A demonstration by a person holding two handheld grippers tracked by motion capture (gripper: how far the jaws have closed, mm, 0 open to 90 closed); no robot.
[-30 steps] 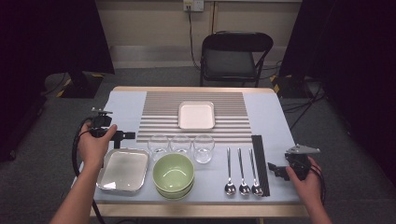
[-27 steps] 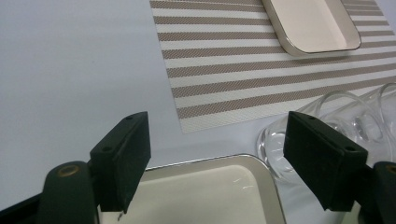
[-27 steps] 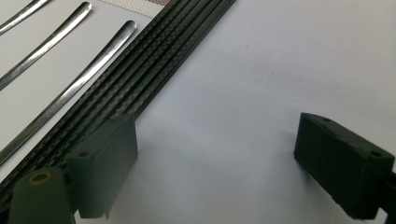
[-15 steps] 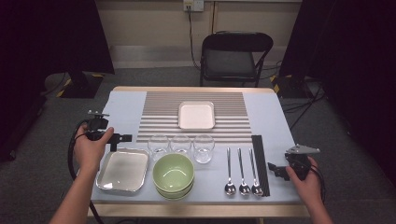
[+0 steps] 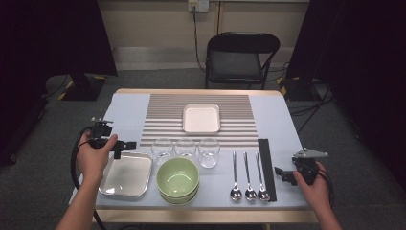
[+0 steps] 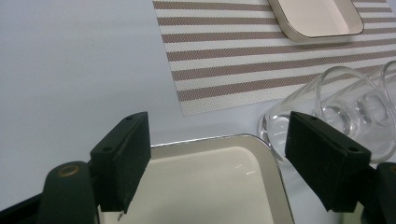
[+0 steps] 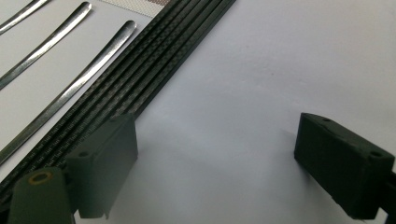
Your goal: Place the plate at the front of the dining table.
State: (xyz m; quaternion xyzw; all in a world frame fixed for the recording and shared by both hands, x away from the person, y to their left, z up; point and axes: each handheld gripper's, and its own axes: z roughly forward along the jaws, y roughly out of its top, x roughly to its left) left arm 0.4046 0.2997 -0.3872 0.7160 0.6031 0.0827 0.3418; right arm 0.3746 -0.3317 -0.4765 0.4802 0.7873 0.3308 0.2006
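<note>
Table setting laid out for handling, high view. The left gripper, at the left of the frame, has come down and toward the viewer over the last second, from beside the striped placemat to the far edge of the square metal tray at lower left. Its jaws stand wide apart and hold nothing. In the left gripper view the tray's silver rim and cream floor lie between and just below the two black jaws, with the nearest of three clear glasses just beside the jaw at the right of that frame. The shift suggests that the tray is the thing now being approached; the jaws appear lined up over its far rim but have not closed on it, so the grasp is not yet made.

The right gripper, at lower right, has not moved in that time. Its jaws are likewise wide and empty, resting over bare tablecloth just beside the black chopsticks; three metal spoons lie beyond these toward the centre.

Elsewhere: stacked green bowls at lower centre touch neither gripper, and a white square plate sits on the placemat at upper centre.
</note>
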